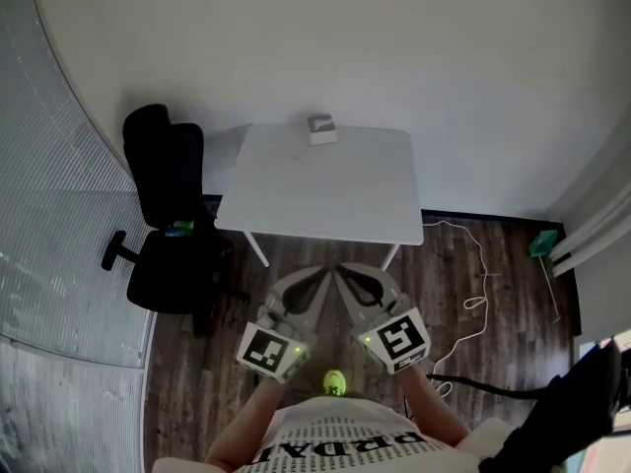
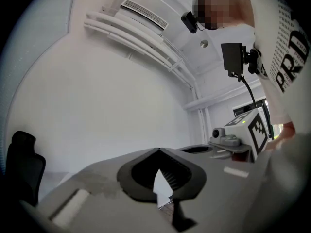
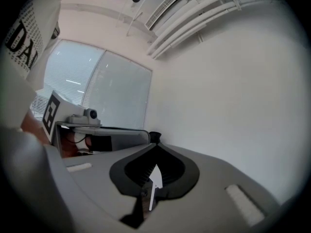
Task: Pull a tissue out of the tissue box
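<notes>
White table (image 1: 325, 195) well ahead, tissue box (image 1: 321, 129) at its far edge, straight beyond left gripper (image 1: 315, 276) and right gripper (image 1: 347, 274), both clenched empty, neither nearer.

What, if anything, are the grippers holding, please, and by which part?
Nothing: the left gripper and right gripper are both shut and empty; the tissue box sits apart on the table.

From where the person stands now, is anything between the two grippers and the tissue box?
Nothing visible blocks it. Between the left gripper, the right gripper and the tissue box lie only wooden floor and the bare white table. The black office chair stands to the left, off the line.
</notes>
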Motion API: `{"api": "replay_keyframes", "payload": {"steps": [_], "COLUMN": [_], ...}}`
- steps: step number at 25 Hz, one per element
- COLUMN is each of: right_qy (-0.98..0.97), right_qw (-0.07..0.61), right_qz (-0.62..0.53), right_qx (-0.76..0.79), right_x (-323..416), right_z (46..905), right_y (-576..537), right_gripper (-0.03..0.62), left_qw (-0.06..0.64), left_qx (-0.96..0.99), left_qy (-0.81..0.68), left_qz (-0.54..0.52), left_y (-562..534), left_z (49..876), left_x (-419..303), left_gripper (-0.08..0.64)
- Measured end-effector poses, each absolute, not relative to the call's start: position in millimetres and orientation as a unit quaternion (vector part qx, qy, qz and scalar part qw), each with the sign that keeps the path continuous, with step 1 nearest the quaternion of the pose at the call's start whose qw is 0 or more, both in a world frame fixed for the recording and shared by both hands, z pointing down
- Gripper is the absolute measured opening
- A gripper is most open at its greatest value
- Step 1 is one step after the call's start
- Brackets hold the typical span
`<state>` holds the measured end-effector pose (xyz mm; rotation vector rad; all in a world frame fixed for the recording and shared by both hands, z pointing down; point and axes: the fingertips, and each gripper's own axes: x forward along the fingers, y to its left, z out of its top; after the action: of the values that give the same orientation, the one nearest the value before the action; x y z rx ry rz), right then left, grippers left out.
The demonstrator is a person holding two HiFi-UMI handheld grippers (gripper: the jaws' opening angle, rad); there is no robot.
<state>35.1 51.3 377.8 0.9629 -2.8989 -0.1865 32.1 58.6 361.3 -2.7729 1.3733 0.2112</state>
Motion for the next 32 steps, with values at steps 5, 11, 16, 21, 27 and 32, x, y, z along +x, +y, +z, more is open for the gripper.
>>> {"api": "replay_keyframes", "payload": {"steps": [5, 11, 16, 21, 27, 32], "right_qy": [-0.948, -0.948, -0.946, -0.945, -0.942, -0.935], "right_qw": [0.037, 0.038, 0.039, 0.052, 0.068, 0.058], "right_qz": [-0.060, -0.057, -0.057, -0.057, -0.062, -0.059], "right_qx": [0.312, 0.310, 0.316, 0.319, 0.324, 0.344], "right_x": [43.5, 40.3, 34.0, 27.9, 6.2, -5.1], "right_z": [376.2, 376.8, 377.4, 376.5, 377.9, 370.7], "right_y": [32.5, 6.0, -21.3, -49.9, -87.6, -126.8], "right_gripper": [-0.002, -0.002, -0.002, -0.002, -0.002, -0.002], "left_qw": [0.020, 0.019, 0.013, 0.014, 0.026, 0.021], "left_qx": [-0.892, -0.891, -0.894, -0.898, -0.905, -0.906], "left_qy": [0.446, 0.447, 0.442, 0.431, 0.415, 0.416], "left_qz": [0.074, 0.074, 0.078, 0.086, 0.086, 0.081], "left_y": [39.9, 13.3, -14.5, -43.9, -79.5, -116.6], "left_z": [359.8, 359.6, 359.9, 352.0, 345.2, 346.7], "left_x": [40.2, 37.1, 30.4, 26.6, 17.2, -6.2], "left_gripper": [-0.009, -0.009, -0.009, -0.009, -0.009, -0.009]}}
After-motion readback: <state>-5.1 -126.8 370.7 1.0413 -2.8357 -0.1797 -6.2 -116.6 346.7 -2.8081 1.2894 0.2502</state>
